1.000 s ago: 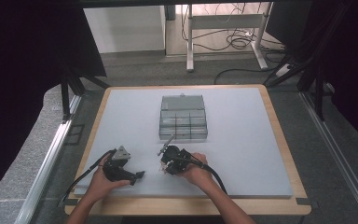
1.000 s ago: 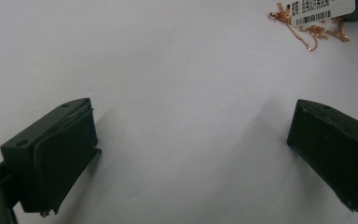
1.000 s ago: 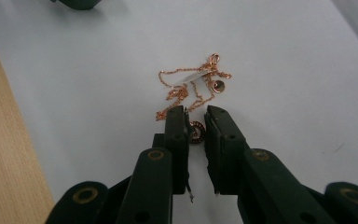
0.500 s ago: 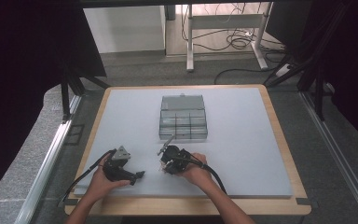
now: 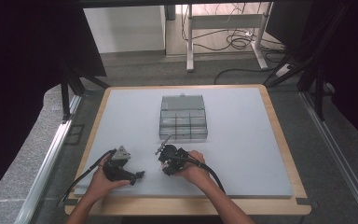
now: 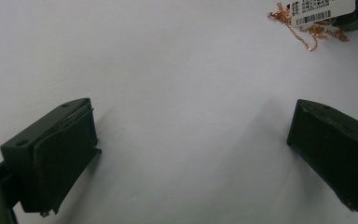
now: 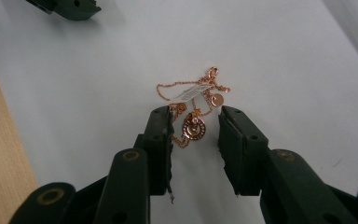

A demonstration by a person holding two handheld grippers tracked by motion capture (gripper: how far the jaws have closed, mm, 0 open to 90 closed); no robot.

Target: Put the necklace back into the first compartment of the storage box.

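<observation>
A person's hands work two grippers over a white mat point(image 5: 242, 154) on a wooden table point(image 5: 279, 135). At left, the left gripper point(image 5: 139, 175) rests low on the mat near the front edge, its jaws spread wide with only bare mat between them; its own view catches the chain point(image 6: 307, 32) and a barcoded tag point(image 6: 320, 10) off at the upper right. Just to its right, the right gripper point(image 7: 196, 126) stands over a rose-gold chain point(image 7: 193, 100) lying in a loose tangle on the mat, near the front and just left of centre. Its jaws are partly open, one on either side of the ring pendant point(image 7: 194, 129); the left jaw touches the chain, but nothing is clamped. Farther back, at mid-table, sits a clear compartment box point(image 5: 183, 117), well apart from the chain.
</observation>
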